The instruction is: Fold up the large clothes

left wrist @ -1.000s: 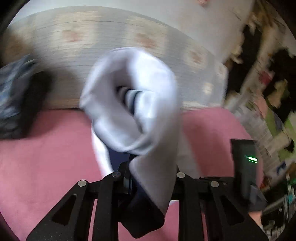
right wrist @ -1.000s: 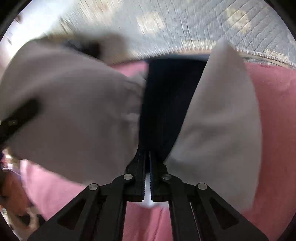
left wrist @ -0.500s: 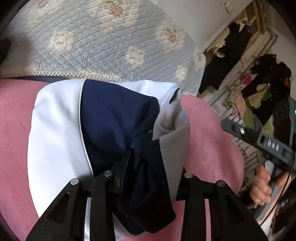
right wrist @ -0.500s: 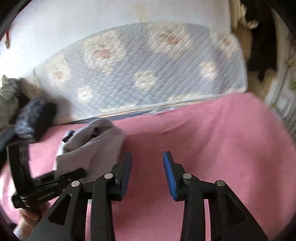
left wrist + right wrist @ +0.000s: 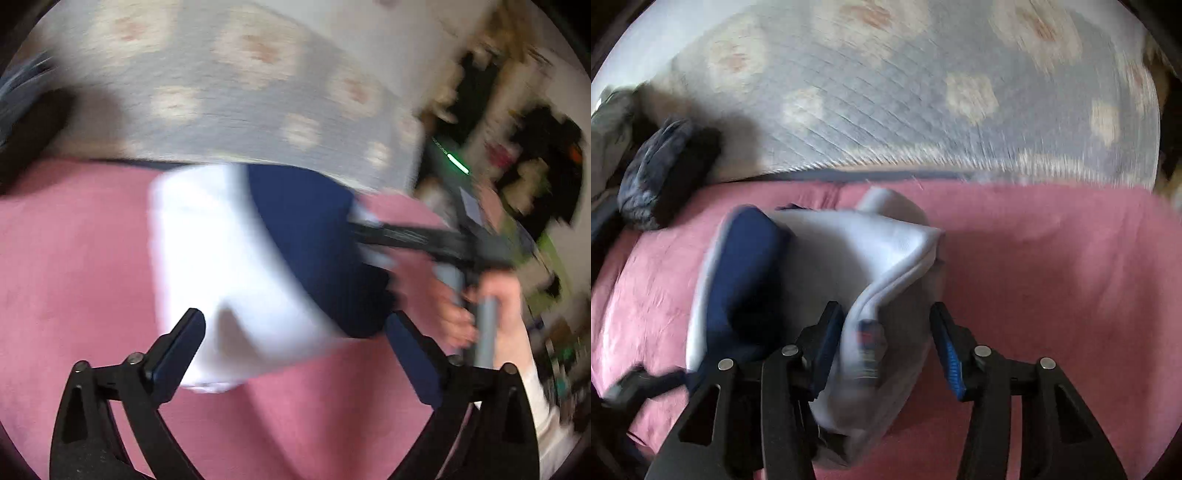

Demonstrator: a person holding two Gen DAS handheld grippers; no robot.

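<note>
1. You are working over a bed covered by a pink sheet (image 5: 74, 258), which fills the lower part of both wrist views.
2. A white and navy garment (image 5: 820, 266) lies bunched on that sheet, roughly mid-bed; in your left view its white part (image 5: 207, 258) is toward the left and its navy part toward the right.
3. Behind the sheet you see a grey quilted cover (image 5: 886, 92) with pale flower patches, its trimmed edge meeting the pink.
4. A dark bundle of cloth (image 5: 661, 173) sits at the far left, where the pink sheet meets the quilted cover.
</note>
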